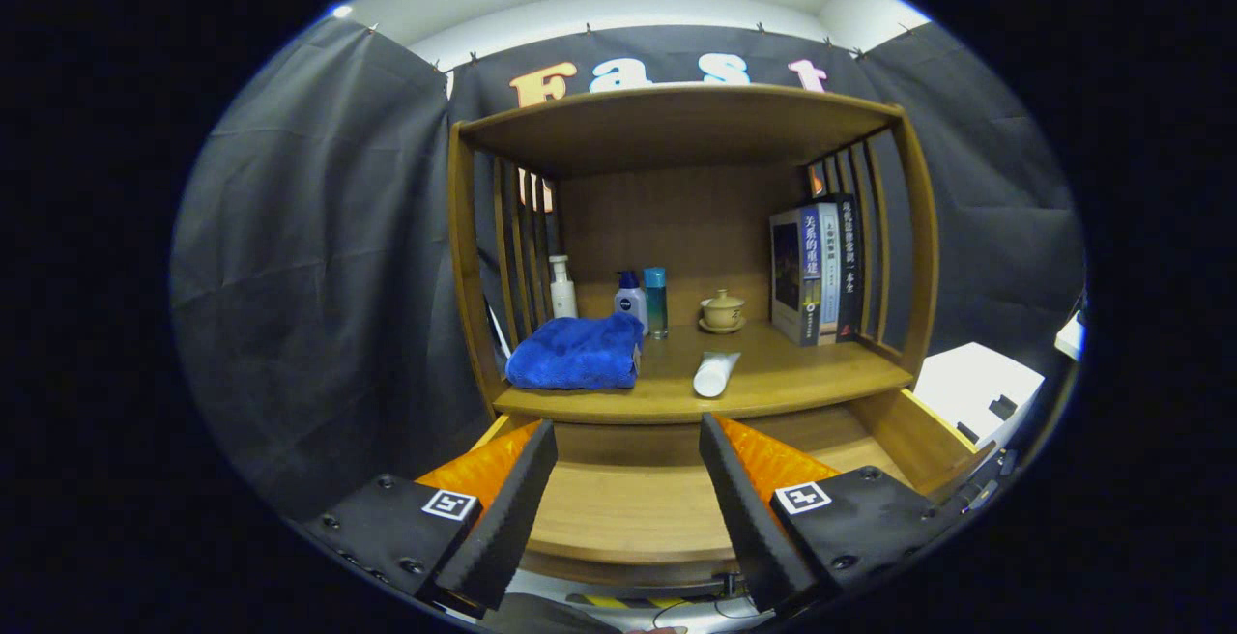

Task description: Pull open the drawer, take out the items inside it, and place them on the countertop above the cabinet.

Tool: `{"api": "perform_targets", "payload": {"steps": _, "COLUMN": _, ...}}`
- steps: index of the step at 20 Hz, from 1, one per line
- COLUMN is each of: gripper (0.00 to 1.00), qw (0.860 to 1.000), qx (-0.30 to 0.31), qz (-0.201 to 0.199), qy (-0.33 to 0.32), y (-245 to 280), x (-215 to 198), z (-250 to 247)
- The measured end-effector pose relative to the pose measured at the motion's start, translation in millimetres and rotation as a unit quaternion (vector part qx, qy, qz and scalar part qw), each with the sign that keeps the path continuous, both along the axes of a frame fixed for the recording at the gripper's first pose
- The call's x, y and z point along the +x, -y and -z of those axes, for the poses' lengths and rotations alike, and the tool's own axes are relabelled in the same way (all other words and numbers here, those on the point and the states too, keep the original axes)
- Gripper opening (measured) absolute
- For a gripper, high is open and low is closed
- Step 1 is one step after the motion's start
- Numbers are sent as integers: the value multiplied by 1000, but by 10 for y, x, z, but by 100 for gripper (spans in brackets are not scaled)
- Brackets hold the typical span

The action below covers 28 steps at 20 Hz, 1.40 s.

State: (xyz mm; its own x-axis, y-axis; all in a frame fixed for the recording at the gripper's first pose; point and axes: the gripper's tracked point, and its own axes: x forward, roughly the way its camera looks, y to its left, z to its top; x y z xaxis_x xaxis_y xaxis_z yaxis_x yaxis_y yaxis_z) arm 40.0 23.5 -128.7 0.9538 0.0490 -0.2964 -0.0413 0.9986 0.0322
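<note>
Evidently done unloading, the tool (628, 499) hangs wide open and empty over the pulled-out drawer (628, 508), towel (577, 352) and tube (715, 373) resting on the surface (792, 373) above.

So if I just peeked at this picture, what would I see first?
Probably the fluffy blue towel, folded on the countertop beyond the fingers, with a white tube lying beside it. Behind them stand some bottles, a little lidded cup and books. Closer in, the open gripper hovers over the pulled-out drawer, holding nothing.
</note>
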Motion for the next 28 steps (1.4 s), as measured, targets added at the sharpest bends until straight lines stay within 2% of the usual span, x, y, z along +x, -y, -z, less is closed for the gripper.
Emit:
{"api": "perform_targets", "payload": {"steps": 5, "gripper": 96, "qw": 999, "qx": -34, "qz": 7, "qy": 18, "y": 232, "x": -489, "z": 221}}
{"api": "perform_targets", "payload": {"steps": 9, "gripper": 97, "qw": 997, "qx": -76, "qz": 23, "qy": 12, "y": 452, "x": -658, "z": 693}}
{"api": "perform_targets", "payload": {"steps": 13, "gripper": 98, "qw": 997, "qx": -46, "qz": 55, "qy": -17, "y": 604, "x": -683, "z": 1161}}
{"api": "perform_targets", "payload": {"steps": 17, "gripper": 98, "qw": 995, "qx": -17, "qz": 91, "qy": -34, "y": 813, "x": -665, "z": 1338}}
{"api": "perform_targets", "payload": {"steps": 21, "gripper": 98, "qw": 996, "qx": -39, "qz": 77, "qy": -18, "y": 789, "x": -622, "z": 1337}}
{"api": "perform_targets", "payload": {"steps": 23, "gripper": 98, "qw": 997, "qx": -43, "qz": 54, "qy": -21, "y": 665, "x": -606, "z": 1388}}
{"api": "perform_targets", "payload": {"steps": 28, "gripper": 98, "qw": 997, "qx": -39, "qz": 54, "qy": -26, "y": 667, "x": -502, "z": 1379}}
